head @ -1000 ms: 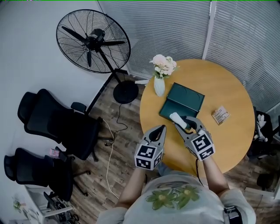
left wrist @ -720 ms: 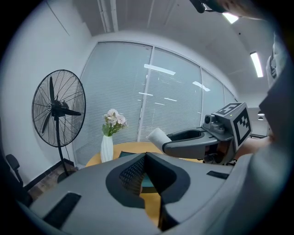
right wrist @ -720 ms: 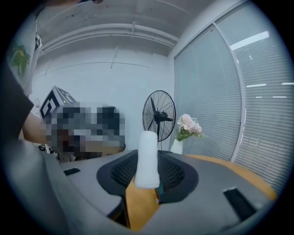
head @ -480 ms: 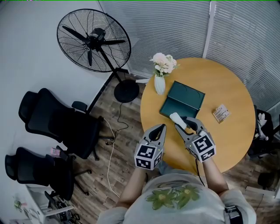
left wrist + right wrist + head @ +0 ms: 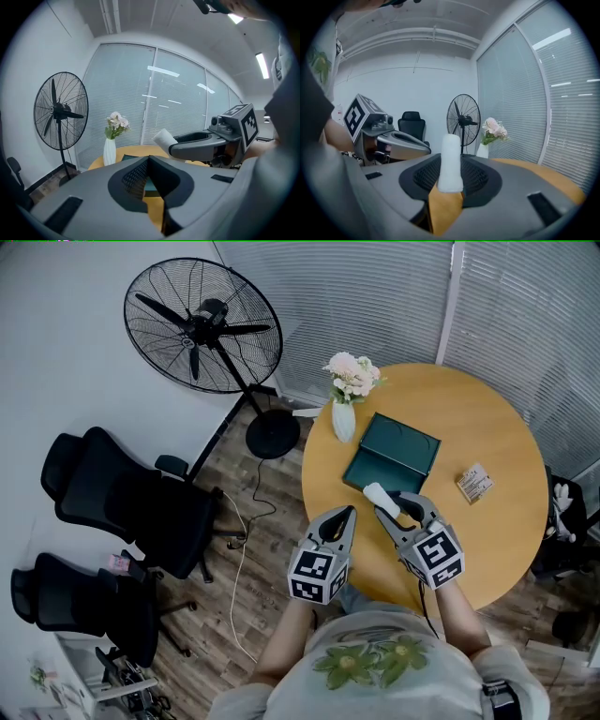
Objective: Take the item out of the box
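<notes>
Jaws of the left gripper are closed together with nothing between them, poised at the near edge of the round wooden table. Right gripper, just beside it, has its jaws clamped on the white cylindrical roll, which sticks out past the jaw tips. The roll is out of the dark green flat box, which lies just beyond. Farther off are a small printed packet, a white vase of pink flowers and a black pedestal fan.

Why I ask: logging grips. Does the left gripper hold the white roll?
No, the white roll is clamped in the right gripper.
</notes>
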{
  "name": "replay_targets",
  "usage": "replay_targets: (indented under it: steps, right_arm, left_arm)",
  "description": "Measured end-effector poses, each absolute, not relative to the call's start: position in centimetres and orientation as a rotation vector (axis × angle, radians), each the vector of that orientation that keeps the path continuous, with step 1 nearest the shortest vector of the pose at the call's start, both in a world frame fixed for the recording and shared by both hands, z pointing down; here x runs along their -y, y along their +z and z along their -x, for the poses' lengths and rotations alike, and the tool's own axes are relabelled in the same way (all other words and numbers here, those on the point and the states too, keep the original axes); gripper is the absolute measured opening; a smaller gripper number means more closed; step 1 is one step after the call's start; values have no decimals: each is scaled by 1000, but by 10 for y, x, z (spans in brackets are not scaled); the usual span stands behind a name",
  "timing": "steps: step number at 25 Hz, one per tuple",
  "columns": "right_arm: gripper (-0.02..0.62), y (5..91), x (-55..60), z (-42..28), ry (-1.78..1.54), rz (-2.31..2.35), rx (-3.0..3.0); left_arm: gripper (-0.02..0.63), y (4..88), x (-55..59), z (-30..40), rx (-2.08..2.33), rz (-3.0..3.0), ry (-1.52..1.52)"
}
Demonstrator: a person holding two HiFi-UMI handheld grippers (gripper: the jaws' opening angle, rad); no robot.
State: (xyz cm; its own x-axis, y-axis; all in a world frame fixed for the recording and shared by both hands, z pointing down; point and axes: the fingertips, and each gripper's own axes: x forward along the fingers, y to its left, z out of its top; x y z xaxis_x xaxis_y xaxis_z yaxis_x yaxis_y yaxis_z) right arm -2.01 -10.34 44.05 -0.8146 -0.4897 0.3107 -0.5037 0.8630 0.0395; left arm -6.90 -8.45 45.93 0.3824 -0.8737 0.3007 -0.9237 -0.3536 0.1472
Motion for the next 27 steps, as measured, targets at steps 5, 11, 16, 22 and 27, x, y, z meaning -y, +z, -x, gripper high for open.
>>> replay_targets:
  steps: [5, 11, 16, 22, 27]
  right_arm:
    - [135, 440, 100, 20, 50, -733, 2726]
    - [135, 439, 101, 18, 42, -725, 2725]
    - [135, 438, 103, 18, 38, -717, 2728]
    - [135, 437, 104, 18, 36, -712, 2734]
    - [135, 439, 101, 16, 39, -713, 2728]
  left_arm:
    - [3, 459, 83, 68, 1584, -2355, 244]
    - [3, 460, 84, 66, 1581, -2352, 247]
    - [3, 460, 86, 65, 1585, -2351, 250]
    - [3, 461, 86, 64, 1587, -2346, 247]
    - [3, 463, 84, 64, 1585, -2343, 249]
